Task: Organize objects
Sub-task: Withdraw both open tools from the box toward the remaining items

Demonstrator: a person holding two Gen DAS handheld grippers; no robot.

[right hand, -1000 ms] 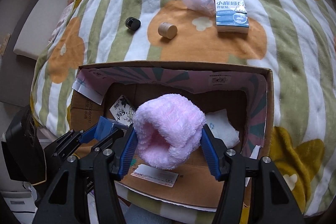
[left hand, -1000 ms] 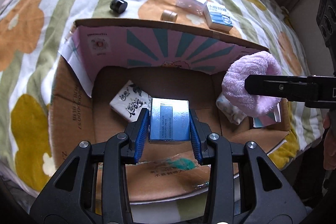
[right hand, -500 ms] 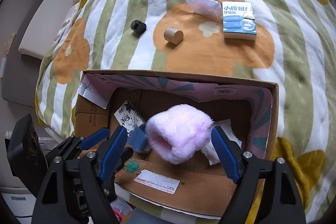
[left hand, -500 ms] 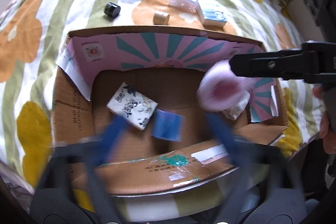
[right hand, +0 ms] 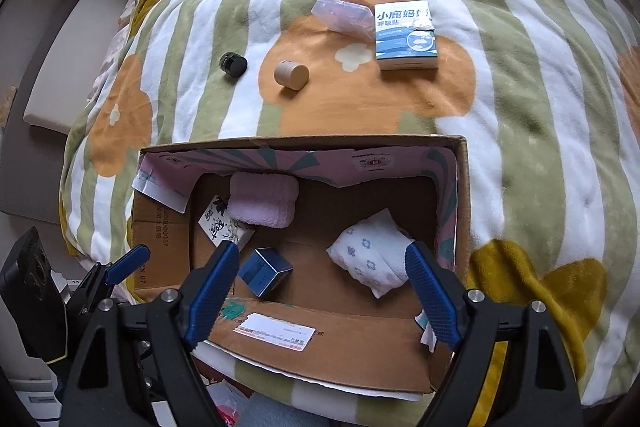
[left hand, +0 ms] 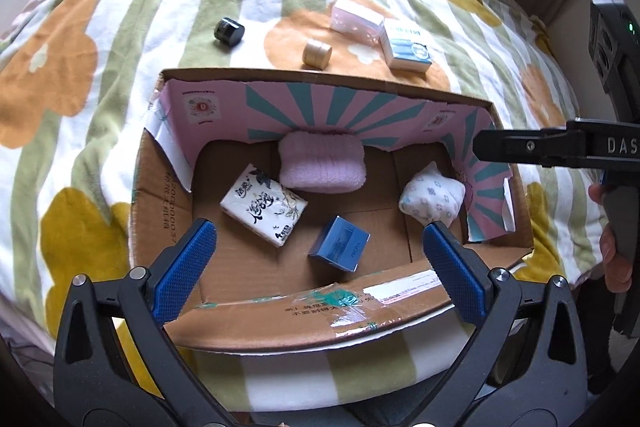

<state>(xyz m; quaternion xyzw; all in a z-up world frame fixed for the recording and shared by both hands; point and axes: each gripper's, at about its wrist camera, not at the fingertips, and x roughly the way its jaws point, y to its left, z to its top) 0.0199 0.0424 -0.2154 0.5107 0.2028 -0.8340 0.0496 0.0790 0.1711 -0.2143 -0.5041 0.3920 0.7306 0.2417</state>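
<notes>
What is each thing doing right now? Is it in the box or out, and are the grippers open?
cardboard box: open, on the blanket
pink fluffy towel: in the box, against the far wall
tissue pack: in the box, lying flat
blue box: in the box, tilted
flowered cloth bundle: in the box
black jar: outside
tan jar: outside
blue-white carton: outside
left gripper: open, empty
right gripper: open, empty

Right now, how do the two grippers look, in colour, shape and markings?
Both are black plastic frames with triangular cut-outs and silver screws. The left gripper and right gripper carry blue textured pads on long fingers. From the left view, the right one's side bears white letters "DAS" and a green light.
</notes>
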